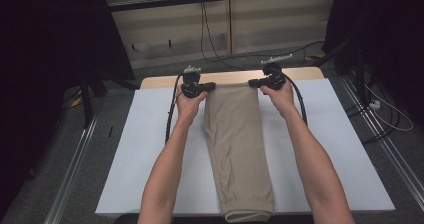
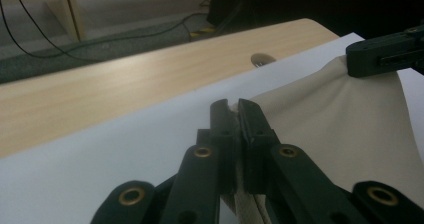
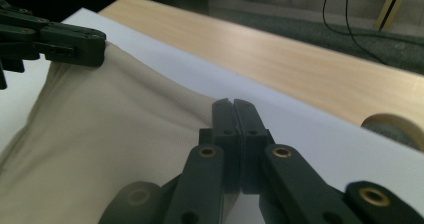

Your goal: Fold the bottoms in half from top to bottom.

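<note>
A pair of beige trousers (image 1: 239, 144), folded lengthwise, lies down the middle of the white sheet (image 1: 150, 149), waistband at the far end. My left gripper (image 1: 211, 86) is shut on the waistband's left corner, and my right gripper (image 1: 252, 83) is shut on its right corner. In the left gripper view the jaws (image 2: 233, 106) pinch a bit of beige cloth (image 2: 345, 119), with the other gripper (image 2: 385, 56) at the far corner. In the right gripper view the jaws (image 3: 233, 106) are pressed together at the cloth's (image 3: 110, 129) edge, and the left gripper (image 3: 60, 44) holds the opposite corner.
The white sheet covers a wooden table whose bare far strip (image 1: 225, 76) has a round cable hole (image 2: 262, 59). Dark stands and curtains flank the table. Cables (image 1: 210, 39) trail on the grey floor beyond. The trouser cuffs (image 1: 250, 214) reach the near edge.
</note>
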Demonstrator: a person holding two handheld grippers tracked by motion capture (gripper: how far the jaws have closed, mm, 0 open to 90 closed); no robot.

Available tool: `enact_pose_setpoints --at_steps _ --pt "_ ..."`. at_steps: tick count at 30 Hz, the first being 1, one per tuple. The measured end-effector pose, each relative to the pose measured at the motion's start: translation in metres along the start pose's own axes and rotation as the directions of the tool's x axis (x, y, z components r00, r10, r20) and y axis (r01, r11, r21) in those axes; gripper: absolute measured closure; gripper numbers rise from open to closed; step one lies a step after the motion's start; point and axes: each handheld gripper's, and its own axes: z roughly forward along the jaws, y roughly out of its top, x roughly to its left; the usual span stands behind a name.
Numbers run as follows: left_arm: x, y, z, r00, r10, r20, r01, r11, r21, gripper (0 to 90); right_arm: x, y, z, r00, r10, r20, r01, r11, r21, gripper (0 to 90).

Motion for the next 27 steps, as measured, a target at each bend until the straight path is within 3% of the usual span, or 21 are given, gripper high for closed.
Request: enact_pose_setpoints --at_steps 4,8,12,13,21,27 --pt "0.002 0.014 -0.007 0.9999 -0.001 0.012 0.001 0.9988 -0.05 86.7 -0.001 0.013 -0.011 0.9999 -0.01 0.002 0.01 0.999 -0.031 90.0" --pt "0.0 0.029 -0.014 0.9989 0.046 0.009 -0.045 0.9968 -0.066 86.7 -0.001 0.025 -0.02 0.9997 -0.021 0.01 0.021 0.998 -0.055 90.0" --pt "-0.002 0.035 -0.022 0.9986 0.052 0.004 -0.051 0.9929 -0.108 86.7 0.004 0.038 -0.026 0.9997 -0.024 0.007 0.025 0.996 -0.091 90.0" --pt "-0.003 0.036 -0.025 0.9975 0.071 0.002 -0.07 0.9925 -0.1 86.7 0.005 0.039 -0.027 0.9995 -0.031 0.004 0.031 0.995 -0.096 90.0" --pt "-0.017 0.033 -0.047 0.993 0.113 0.035 -0.108 0.9882 -0.108 86.7 0.016 0.034 -0.039 0.9986 -0.05 -0.017 0.048 0.993 -0.108 90.0" --pt "-0.031 0.031 -0.066 0.9879 0.147 0.05 -0.14 0.9821 -0.126 86.7 0.029 0.027 -0.062 0.9968 -0.061 -0.051 0.053 0.989 -0.141 90.0"
